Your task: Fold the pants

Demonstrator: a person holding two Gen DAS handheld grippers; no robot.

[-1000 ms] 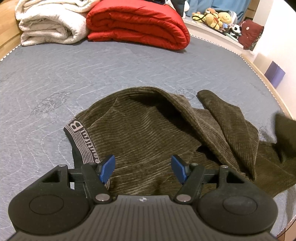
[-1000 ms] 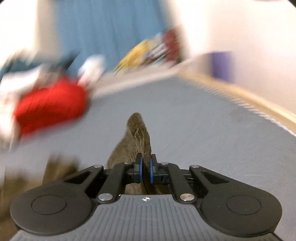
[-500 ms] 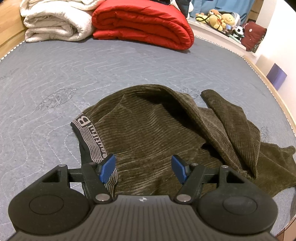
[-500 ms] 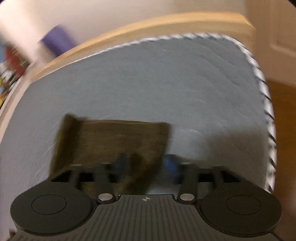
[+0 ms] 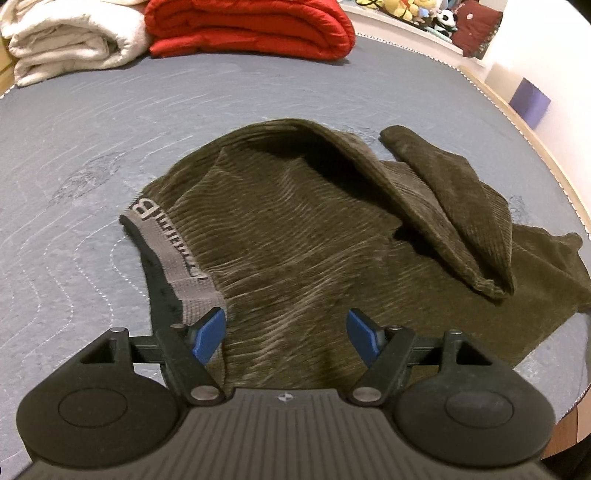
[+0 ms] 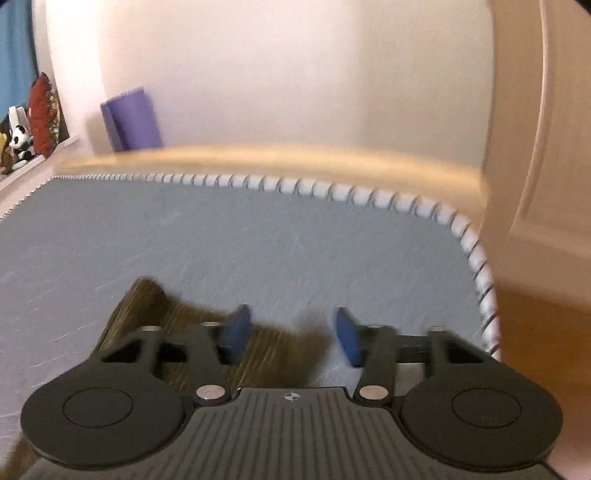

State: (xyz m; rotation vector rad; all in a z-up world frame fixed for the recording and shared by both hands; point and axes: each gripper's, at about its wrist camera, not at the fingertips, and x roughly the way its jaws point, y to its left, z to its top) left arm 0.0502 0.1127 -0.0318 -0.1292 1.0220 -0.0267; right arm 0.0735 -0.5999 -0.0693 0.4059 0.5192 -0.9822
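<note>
Dark olive corduroy pants [image 5: 295, 236] lie crumpled on the grey quilted bed [image 5: 110, 122]. Their grey lettered waistband [image 5: 166, 243] is at the left, and one leg [image 5: 454, 199] is folded over at the right. My left gripper [image 5: 286, 332] is open and empty, just above the near edge of the pants by the waistband. My right gripper [image 6: 291, 332] is open and empty over a leg end [image 6: 177, 325] that lies flat near the bed's corner.
A folded red quilt [image 5: 251, 26] and a white blanket [image 5: 70, 40] lie at the far side of the bed. Stuffed toys [image 5: 424, 11] sit on a ledge. A purple box [image 6: 131, 118] stands by the wall. The bed's piped edge [image 6: 476, 258] and wooden frame are at the right.
My right gripper swung to the bed's corner, laid the pant leg down and opened. My left gripper stayed open and moved slightly closer over the waistband end.
</note>
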